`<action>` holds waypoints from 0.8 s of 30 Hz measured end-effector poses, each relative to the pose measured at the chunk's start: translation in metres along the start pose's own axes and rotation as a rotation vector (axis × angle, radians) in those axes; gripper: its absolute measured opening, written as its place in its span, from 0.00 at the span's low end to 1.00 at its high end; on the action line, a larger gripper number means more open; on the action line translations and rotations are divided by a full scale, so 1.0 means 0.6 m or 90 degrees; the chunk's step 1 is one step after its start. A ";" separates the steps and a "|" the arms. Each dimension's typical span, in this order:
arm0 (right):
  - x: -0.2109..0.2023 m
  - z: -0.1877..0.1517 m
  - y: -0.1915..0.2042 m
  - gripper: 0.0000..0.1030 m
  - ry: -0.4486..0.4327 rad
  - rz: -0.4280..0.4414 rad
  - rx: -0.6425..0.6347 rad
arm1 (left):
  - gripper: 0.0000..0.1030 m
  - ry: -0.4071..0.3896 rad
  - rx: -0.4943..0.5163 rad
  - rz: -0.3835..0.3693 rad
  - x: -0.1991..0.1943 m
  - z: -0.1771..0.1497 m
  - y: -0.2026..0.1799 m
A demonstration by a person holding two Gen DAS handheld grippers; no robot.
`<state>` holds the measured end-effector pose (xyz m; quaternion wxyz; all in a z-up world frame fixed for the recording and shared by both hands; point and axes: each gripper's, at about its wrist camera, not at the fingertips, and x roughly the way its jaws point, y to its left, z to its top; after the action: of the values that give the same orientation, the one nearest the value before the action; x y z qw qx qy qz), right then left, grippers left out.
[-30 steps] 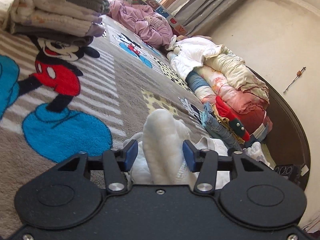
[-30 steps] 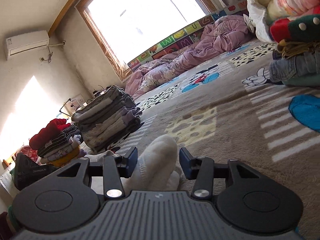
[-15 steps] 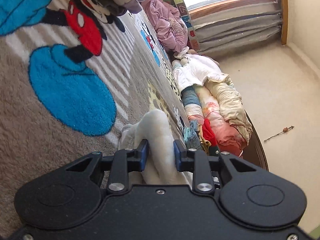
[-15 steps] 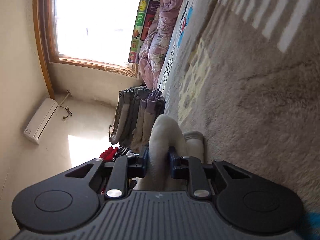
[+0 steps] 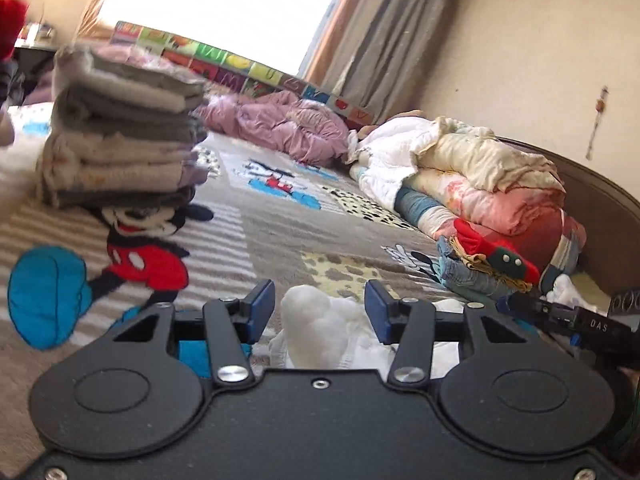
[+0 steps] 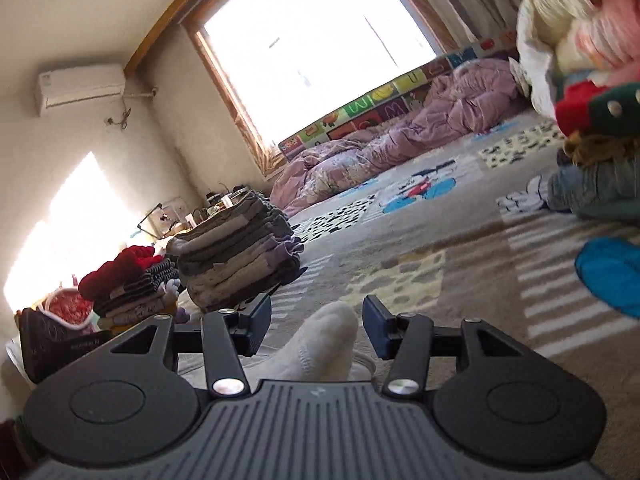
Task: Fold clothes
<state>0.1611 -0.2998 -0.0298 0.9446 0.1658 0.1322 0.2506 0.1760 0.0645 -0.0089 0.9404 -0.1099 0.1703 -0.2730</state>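
Note:
A white garment (image 5: 316,328) lies bunched on the carpet (image 5: 272,232) between the open jaws of my left gripper (image 5: 320,312); neither blue pad touches it. In the right wrist view a white rounded fold of the garment (image 6: 320,340) sits between the open jaws of my right gripper (image 6: 316,324), with gaps on both sides. A tall stack of folded grey and cream clothes (image 5: 120,136) stands on the carpet at the left; it also shows in the right wrist view (image 6: 236,256).
A heap of unfolded clothes and bedding (image 5: 480,192) lies at the right by a dark curved board (image 5: 600,216). A pink quilt (image 5: 280,124) lies under the window. A second small stack with a red item (image 6: 132,276) sits left. A black device (image 5: 580,324) lies at right.
Both grippers were shut on the white garment half a second ago and tilted; now both have opened and let go, and the views have levelled.

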 end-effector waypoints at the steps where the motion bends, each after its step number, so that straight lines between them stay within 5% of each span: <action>1: 0.002 -0.001 0.017 0.51 0.006 0.010 -0.046 | 0.46 -0.002 0.032 -0.015 -0.004 -0.003 -0.012; 3: 0.012 -0.004 0.046 0.53 0.026 0.028 -0.115 | 0.47 0.023 0.079 -0.034 0.009 -0.014 -0.031; 7: 0.052 -0.023 0.056 0.60 0.098 0.015 -0.124 | 0.48 0.094 0.142 -0.028 0.057 -0.041 -0.042; 17: 0.083 -0.055 -0.006 0.62 0.162 0.055 0.043 | 0.53 0.156 0.089 -0.068 0.099 -0.060 -0.005; 24: 0.085 -0.061 0.005 0.62 0.165 0.043 0.018 | 0.56 0.160 0.114 -0.053 0.104 -0.065 -0.016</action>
<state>0.1903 -0.2621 -0.0704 0.9080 0.1500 0.2511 0.2999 0.2059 0.0177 -0.0581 0.9056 0.0021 0.2570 -0.3373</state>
